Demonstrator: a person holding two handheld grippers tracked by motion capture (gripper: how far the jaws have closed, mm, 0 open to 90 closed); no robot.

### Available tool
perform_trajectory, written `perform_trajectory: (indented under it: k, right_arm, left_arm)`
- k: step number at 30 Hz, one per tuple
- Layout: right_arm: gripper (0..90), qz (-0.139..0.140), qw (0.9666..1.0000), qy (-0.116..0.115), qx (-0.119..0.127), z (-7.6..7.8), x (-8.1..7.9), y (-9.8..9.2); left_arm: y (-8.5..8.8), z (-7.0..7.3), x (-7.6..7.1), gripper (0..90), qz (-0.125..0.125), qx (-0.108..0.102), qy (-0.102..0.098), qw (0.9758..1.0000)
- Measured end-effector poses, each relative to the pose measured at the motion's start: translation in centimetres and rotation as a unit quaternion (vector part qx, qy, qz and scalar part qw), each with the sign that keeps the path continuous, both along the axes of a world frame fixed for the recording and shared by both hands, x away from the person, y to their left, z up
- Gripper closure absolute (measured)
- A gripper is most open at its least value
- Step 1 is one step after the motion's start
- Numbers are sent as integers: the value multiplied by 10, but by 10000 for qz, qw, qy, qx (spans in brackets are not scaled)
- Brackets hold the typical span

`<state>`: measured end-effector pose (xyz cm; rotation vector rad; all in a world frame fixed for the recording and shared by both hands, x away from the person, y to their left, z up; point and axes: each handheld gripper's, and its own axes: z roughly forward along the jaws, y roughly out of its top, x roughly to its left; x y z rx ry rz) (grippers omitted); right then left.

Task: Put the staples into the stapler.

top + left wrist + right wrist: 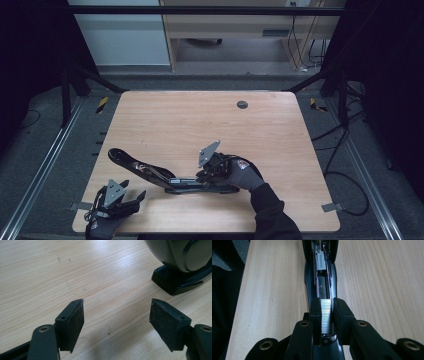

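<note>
Item 1, stapler (165,175): black, lying opened out flat on the wooden table (200,120), near-centre. Its top arm is swung back toward the left and far side; the base runs right, toward my right hand. In the right gripper view the magazine channel (322,277) lies bare, running away from the jaws.

Item 2, strip of staples (326,317): silver, ribbed, standing on edge between my right pads, directly over the near end of the channel. Whether its lower edge already sits in the track I cannot tell.

Item 3, right gripper (210,172): closed on the strip of staples, pads pressing both flat sides, aligned along the stapler's length.

Item 4, left gripper (120,197): at the near-left corner of the table, jaws standing wide apart, nothing between them. In the left gripper view one end of the stapler (180,267) sits beyond and to the right of my pads, apart from them.

Step in hand, by my reckoning: loading, with the strip placed at the channel and not yet let go.

Next move calls for: keeping the strip square to the rails, lowering it until it seats, then easing the right pads apart without dragging it up. The left tongs look best used to steady the stapler first, since it may skid on the smooth wood.
</note>
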<state>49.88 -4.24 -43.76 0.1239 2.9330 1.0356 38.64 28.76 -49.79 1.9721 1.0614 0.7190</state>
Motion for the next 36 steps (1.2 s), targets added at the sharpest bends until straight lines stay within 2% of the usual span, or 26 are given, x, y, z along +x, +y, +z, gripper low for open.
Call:
perform_trajectory:
  k: [28,36]
  right_arm:
    - [782,67,10000,-45,-49,-2,1,-1]
    - [782,173,9997,-149,-20,-2,-1,0]
  left_arm:
    - [0,0,0,271,-12,17,5,10000]
    - [0,0,0,271,-13,18,6,10000]
